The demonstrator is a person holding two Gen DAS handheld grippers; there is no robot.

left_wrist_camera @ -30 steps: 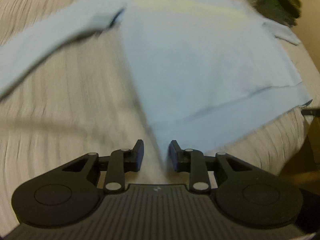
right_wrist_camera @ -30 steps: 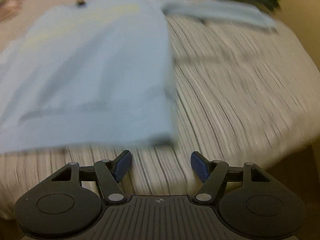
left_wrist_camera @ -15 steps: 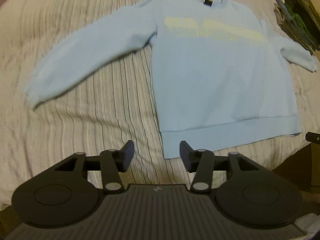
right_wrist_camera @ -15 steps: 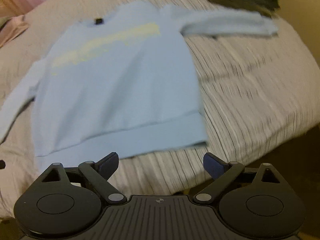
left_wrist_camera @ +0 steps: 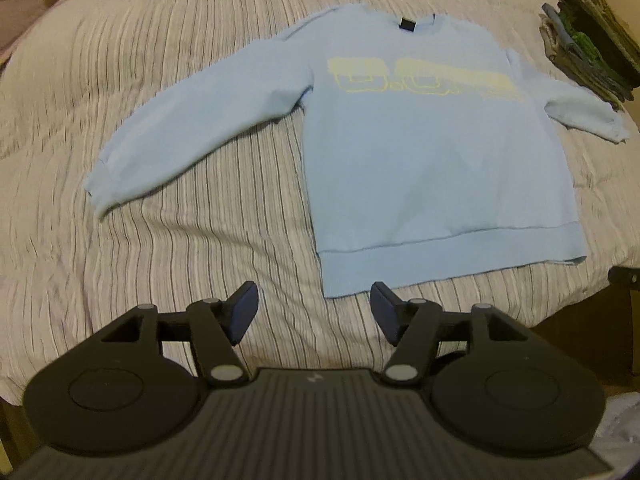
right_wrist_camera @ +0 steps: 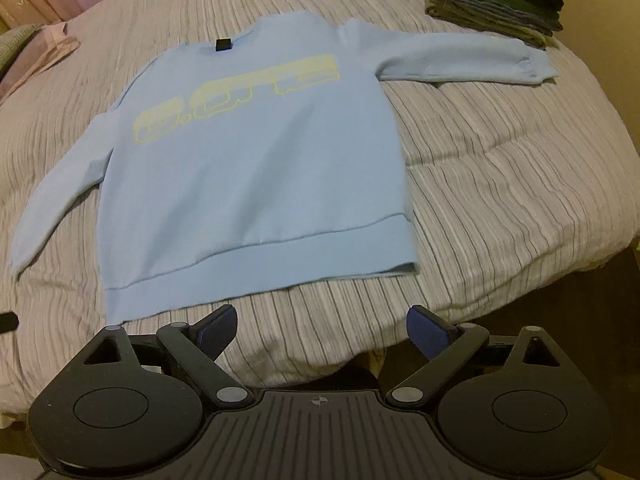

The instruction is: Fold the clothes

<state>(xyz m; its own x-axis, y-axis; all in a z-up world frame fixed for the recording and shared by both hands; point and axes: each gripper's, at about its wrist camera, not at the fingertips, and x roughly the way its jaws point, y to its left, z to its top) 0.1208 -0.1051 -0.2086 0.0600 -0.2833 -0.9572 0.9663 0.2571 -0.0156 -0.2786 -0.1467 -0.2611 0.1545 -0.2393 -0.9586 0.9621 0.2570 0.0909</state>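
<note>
**Sweatshirt laid flat, both grippers standing off at the near edge**

A bed [left_wrist_camera: 168, 240] covered in a beige quilt with thin dark stripes fills both views, and on it a light-blue long-sleeved sweatshirt with pale yellow block lettering [left_wrist_camera: 432, 152] lies spread face up, collar at the far side and hem band close to the near edge. Both sleeves are drawn out sideways, a layout that exposes every fold line and leaves cuffs and hem corners free to pinch. At the far right corner sits a stack of dark folded clothes [right_wrist_camera: 500, 4], likely the pile the finished fold will join.

The left gripper [left_wrist_camera: 314, 312] hovers just short of the hem's left corner, fingers apart and holding nothing. The right gripper [right_wrist_camera: 322, 330] hangs over the near edge of the bed, below the hem, fingers spread wider and also empty. Neither touches fabric, so folding looks not yet begun; a sleeve or a hem corner seems the sensible first grip.
</note>
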